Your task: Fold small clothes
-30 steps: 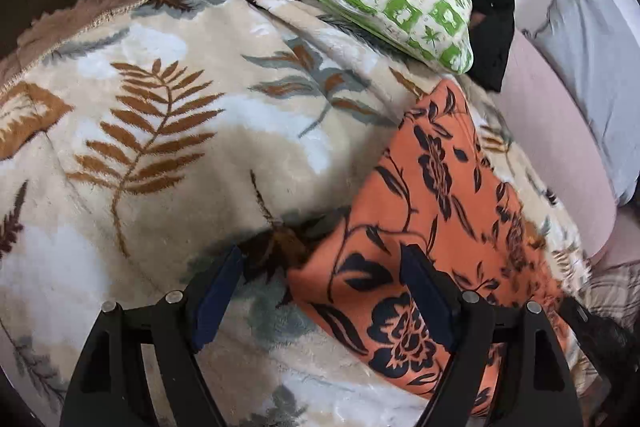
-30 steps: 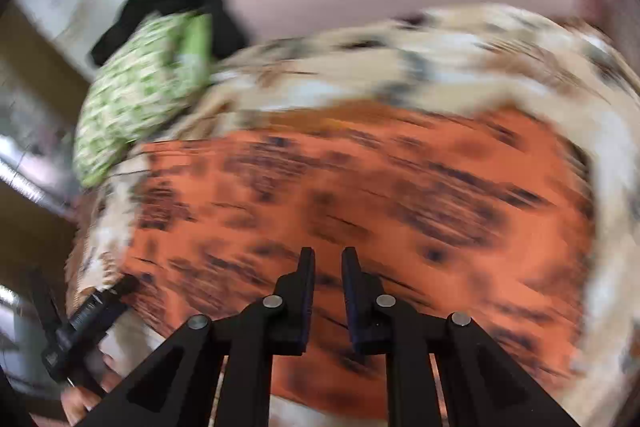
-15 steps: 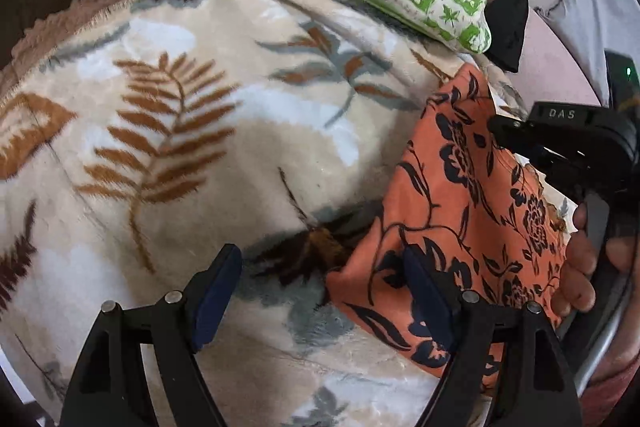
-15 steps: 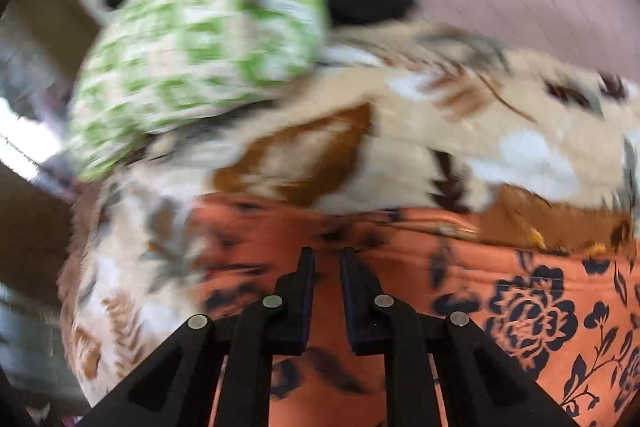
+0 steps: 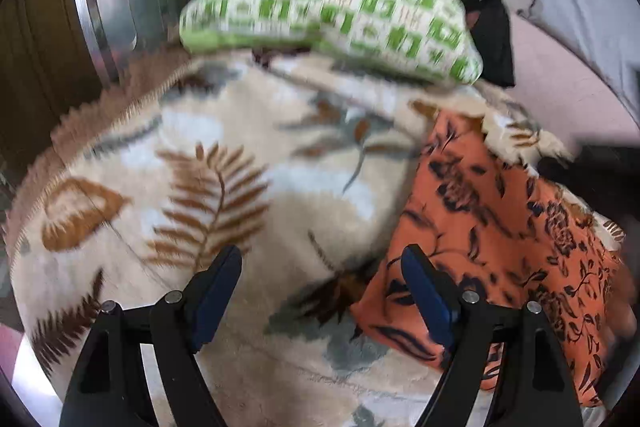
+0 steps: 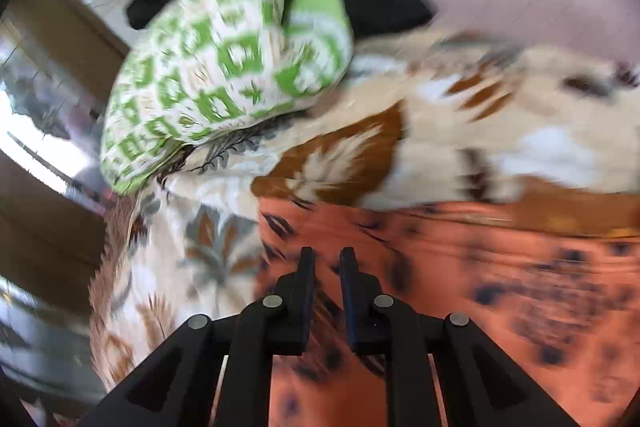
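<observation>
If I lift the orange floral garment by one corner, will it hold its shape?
Probably not: the orange floral garment lies thin and flat, following the fleece blanket, so it likely drapes limply. It looks light. It may drag on the blanket's fuzzy pile.

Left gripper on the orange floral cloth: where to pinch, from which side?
Pinch the near-left corner of the orange floral cloth, coming from the bare blanket side. That edge lies flat and exposed beside the open left gripper.
</observation>
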`<act>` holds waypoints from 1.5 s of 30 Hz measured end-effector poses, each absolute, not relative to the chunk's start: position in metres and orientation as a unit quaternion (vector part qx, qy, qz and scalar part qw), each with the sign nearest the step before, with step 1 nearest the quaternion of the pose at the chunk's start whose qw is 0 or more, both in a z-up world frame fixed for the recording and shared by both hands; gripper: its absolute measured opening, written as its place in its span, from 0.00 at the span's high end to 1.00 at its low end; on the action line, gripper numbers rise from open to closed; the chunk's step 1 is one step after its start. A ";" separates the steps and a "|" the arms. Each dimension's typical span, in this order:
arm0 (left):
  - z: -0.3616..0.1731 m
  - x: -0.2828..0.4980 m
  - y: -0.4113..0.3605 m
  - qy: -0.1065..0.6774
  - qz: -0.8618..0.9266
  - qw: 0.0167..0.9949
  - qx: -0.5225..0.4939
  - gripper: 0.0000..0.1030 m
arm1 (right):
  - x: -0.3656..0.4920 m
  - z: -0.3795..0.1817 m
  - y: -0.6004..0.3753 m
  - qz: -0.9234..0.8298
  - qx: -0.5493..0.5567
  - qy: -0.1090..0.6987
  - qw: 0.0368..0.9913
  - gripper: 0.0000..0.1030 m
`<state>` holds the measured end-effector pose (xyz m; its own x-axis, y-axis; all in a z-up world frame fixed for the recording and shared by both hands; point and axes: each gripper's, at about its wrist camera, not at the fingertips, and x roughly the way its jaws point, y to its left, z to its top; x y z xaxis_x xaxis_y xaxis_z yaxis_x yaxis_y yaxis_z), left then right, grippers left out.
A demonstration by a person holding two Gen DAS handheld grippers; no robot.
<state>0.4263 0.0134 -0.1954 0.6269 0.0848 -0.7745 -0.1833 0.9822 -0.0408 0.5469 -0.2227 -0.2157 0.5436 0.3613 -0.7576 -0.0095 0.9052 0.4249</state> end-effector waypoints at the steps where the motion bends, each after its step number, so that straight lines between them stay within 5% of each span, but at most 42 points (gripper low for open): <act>1: -0.189 0.423 0.008 0.413 0.073 0.907 -0.049 0.20 | 0.523 -0.205 -0.244 0.102 0.184 0.454 0.866 0.85; 7: -0.174 0.415 -0.018 0.386 0.055 0.921 -0.015 0.20 | 0.401 -0.185 -0.352 -0.003 0.146 0.434 0.889 0.85; 14: -0.173 0.414 -0.050 0.377 0.049 0.925 0.011 0.20 | 0.306 -0.233 -0.423 -0.087 0.126 0.471 0.869 0.85; 19: -0.181 0.415 -0.069 0.382 0.044 0.923 0.030 0.20 | 0.301 -0.278 -0.440 -0.093 0.154 0.486 0.855 0.85; 45: -0.200 0.404 -0.132 0.377 0.015 0.918 0.125 0.20 | 0.295 -0.241 -0.491 -0.122 0.167 0.400 0.893 0.85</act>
